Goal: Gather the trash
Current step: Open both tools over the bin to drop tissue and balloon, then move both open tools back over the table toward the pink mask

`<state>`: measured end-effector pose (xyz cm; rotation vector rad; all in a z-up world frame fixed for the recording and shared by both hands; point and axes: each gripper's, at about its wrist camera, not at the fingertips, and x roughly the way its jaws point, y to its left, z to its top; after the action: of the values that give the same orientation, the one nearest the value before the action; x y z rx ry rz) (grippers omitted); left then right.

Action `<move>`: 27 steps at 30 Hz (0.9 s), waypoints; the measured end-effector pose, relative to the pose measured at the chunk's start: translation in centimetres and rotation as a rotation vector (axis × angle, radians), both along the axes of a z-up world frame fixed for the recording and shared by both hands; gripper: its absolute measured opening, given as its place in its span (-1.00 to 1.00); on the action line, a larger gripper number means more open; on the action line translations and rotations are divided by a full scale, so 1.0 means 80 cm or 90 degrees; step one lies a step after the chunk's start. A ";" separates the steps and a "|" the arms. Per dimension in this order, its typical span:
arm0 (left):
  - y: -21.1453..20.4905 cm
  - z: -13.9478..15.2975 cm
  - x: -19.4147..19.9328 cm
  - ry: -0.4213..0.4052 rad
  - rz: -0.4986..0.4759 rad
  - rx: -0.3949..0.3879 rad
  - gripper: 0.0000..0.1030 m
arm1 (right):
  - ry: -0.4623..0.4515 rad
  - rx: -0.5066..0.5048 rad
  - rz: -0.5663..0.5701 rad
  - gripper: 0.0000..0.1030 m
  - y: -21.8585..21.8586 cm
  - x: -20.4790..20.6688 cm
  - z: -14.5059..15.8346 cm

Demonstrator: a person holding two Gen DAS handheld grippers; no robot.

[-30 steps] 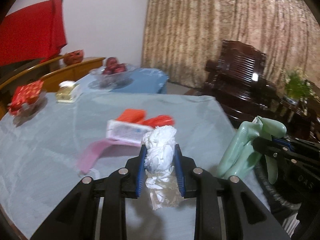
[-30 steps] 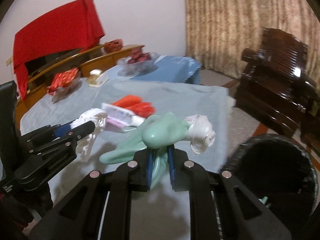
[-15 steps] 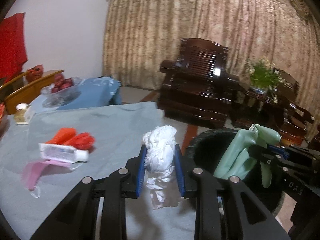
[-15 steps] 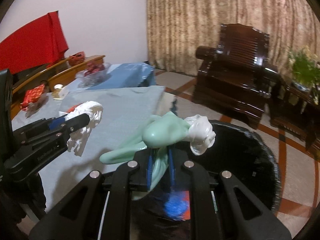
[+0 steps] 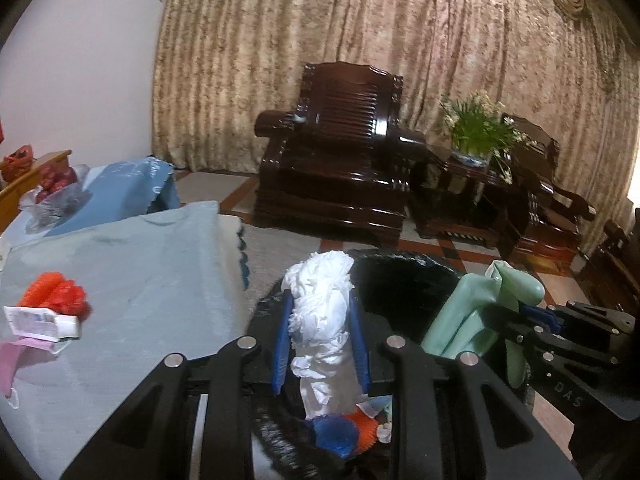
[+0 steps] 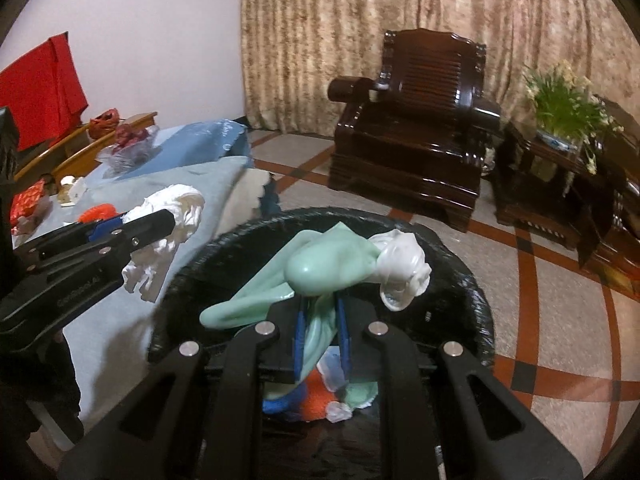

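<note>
Carry-to-bin step, drop pending. Left on bench: orange wrapper, white tube. Left gripper clamped on crumpled white tissue, over rim of black bin. Right gripper pinched on limp green glove, above bin mouth. Next: release both, judged clear of rim.
</note>
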<state>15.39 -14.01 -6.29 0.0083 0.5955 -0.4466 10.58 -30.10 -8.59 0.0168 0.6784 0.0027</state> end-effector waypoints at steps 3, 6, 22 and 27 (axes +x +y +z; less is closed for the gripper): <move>-0.016 -0.006 0.005 0.005 -0.015 0.002 -0.48 | 0.008 0.000 -0.008 -0.76 -0.013 0.001 -0.007; -0.034 -0.014 0.010 0.013 -0.029 0.007 -0.48 | 0.017 0.000 -0.016 -0.76 -0.023 0.004 -0.016; -0.038 -0.028 0.020 0.044 -0.041 -0.007 0.31 | 0.043 -0.006 -0.053 0.45 -0.046 -0.002 -0.040; -0.008 -0.015 0.014 0.031 -0.011 -0.009 0.64 | 0.020 0.026 -0.063 0.80 -0.042 -0.013 -0.030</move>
<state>16.54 -14.63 -7.52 -0.0114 0.6408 -0.4691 9.58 -33.45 -10.98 0.0897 0.7083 -0.0795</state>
